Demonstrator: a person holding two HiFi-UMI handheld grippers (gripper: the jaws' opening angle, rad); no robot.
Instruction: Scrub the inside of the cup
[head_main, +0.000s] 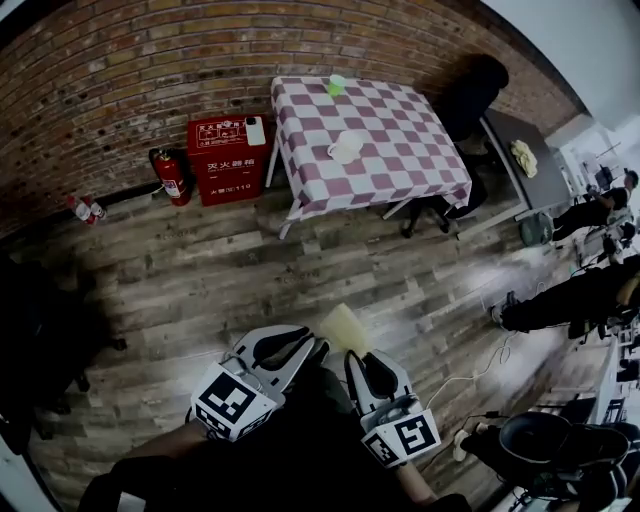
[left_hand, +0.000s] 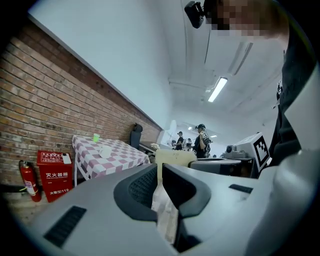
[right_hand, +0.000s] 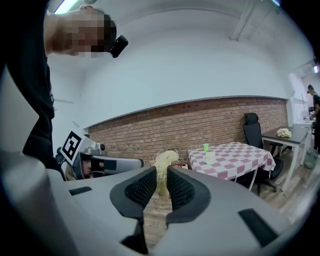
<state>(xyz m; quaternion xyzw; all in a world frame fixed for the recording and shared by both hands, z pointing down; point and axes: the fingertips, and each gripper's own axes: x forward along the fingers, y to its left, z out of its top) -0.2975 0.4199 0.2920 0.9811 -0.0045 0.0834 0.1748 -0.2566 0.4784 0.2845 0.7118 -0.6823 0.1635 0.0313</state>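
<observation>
A white cup (head_main: 346, 147) stands on the far table with the red-and-white checked cloth (head_main: 400, 160), well away from both grippers; it also shows as the cup (left_hand: 105, 151) and the cup (right_hand: 210, 157). Low in the head view, my left gripper (head_main: 318, 348) and right gripper (head_main: 352, 358) meet at one pale yellow scrubbing pad (head_main: 345, 328). The left gripper (left_hand: 160, 172) is shut on the pad's crinkled lower edge (left_hand: 163, 205). The right gripper (right_hand: 161, 175) is shut on its fibrous edge (right_hand: 165, 162).
A small green cup (head_main: 336, 85) sits at the table's far side. A red fire cabinet (head_main: 227, 158) and an extinguisher (head_main: 170, 178) stand by the brick wall. A black chair (head_main: 470, 95), a grey desk (head_main: 525, 160) and seated people are at the right; wooden floor lies between.
</observation>
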